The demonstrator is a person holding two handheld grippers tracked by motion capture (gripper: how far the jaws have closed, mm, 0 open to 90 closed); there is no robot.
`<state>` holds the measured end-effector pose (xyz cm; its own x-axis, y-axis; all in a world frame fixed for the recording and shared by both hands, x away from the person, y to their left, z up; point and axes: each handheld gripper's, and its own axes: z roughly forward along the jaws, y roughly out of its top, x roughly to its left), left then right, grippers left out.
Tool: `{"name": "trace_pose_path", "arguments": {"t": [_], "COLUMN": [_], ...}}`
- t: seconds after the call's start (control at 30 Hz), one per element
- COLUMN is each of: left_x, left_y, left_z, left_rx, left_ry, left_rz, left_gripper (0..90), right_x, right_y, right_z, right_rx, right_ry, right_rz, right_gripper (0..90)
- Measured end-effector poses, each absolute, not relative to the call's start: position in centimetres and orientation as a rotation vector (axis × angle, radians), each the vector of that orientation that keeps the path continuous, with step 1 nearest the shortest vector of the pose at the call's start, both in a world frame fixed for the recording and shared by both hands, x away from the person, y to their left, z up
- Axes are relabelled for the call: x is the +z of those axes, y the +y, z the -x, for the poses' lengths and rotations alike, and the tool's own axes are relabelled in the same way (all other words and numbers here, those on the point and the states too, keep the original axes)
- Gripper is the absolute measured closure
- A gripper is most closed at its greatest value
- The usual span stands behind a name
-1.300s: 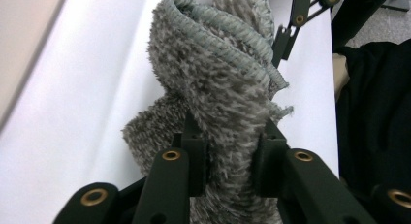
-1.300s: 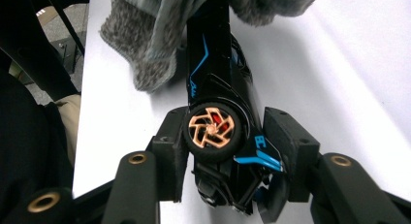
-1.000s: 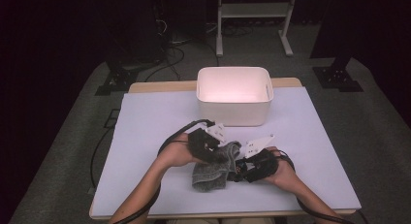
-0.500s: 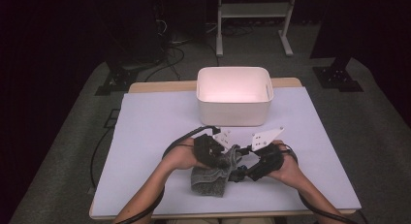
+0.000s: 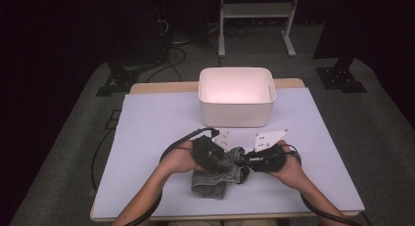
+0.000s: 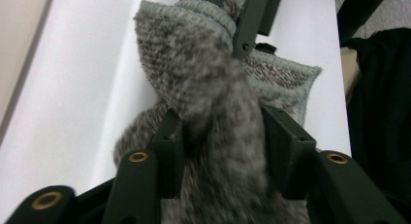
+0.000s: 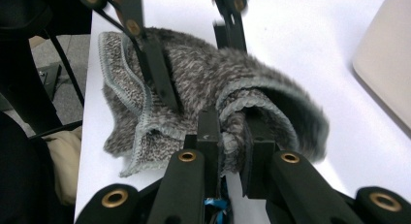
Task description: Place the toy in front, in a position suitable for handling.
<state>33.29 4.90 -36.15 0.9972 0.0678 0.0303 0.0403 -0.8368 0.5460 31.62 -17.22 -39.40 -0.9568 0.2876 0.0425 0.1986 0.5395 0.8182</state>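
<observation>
On table (image 5: pixel 147 138) — one sock (image 5: pixel 213 183), one bin (image 5: pixel 235 96).

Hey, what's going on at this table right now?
A person is working a grey fuzzy sock near the front of the white-covered table, a gripper in each hand. The right gripper is clamped on the sock's ribbed cuff. The left gripper has the sock's body between its jaws, which have just been opening. A white bin stands behind.
</observation>
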Motion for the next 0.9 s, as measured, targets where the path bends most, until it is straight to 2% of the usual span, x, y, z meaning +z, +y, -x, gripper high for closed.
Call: {"name": "trace_pose_path", "arguments": {"t": [0.07,0.13,0.23,0.27,0.3,0.37,0.43,0.57,0.67,0.7,0.8,0.9], "left_x": [-36.0,-36.3,-36.7,-36.8,-36.8,-36.8,-36.7,-36.6,-36.6,-36.6,-36.5,-36.3], "left_y": [5.3,5.5,5.4,5.3,5.3,5.4,5.4,5.3,5.3,5.3,5.1,4.5], "left_z": [-33.2,-33.1,-32.9,-33.0,-32.9,-33.0,-33.0,-33.1,-33.1,-33.1,-33.2,-33.0], "left_rx": [0.080,0.081,0.097,0.085,0.079,0.071,0.075,0.069,0.067,0.069,0.065,0.050], "left_ry": [0.111,0.101,0.071,0.072,0.072,0.065,0.043,0.026,0.028,0.031,0.035,0.003], "left_rz": [-2.536,-2.533,-2.535,-2.535,-2.531,-2.534,-2.540,-2.544,-2.543,-2.539,-2.543,-2.543], "left_gripper": [48.6,50.8,72.1,75.0,76.6,77.4,77.4,77.1,76.9,76.7,76.1,76.3], "right_x": [-39.6,-39.8,-39.9,-40.0,-40.0,-40.1,-40.2,-41.0,-42.1,-42.3,-42.9,-42.9], "right_y": [-17.4,-17.4,-17.4,-17.4,-17.4,-17.6,-17.9,-18.1,-17.8,-17.6,-17.1,-16.7], "right_z": [-31.7,-31.7,-31.7,-31.7,-31.8,-31.8,-31.9,-31.8,-31.8,-31.8,-31.7,-31.6], "right_rx": [1.405,1.416,1.408,1.404,1.409,1.439,1.462,1.373,1.315,1.295,1.255,1.243], "right_ry": [2.676,2.676,2.679,2.686,2.701,2.735,2.771,2.799,2.831,2.836,2.856,2.846], "right_rz": [-0.437,-0.446,-0.445,-0.445,-0.438,-0.412,-0.405,-0.398,-0.382,-0.379,-0.368,-0.366], "right_gripper": [80.1,80.0,79.1,77.3,71.1,52.3,40.5,31.4,30.8,33.0,48.7,52.2]}}
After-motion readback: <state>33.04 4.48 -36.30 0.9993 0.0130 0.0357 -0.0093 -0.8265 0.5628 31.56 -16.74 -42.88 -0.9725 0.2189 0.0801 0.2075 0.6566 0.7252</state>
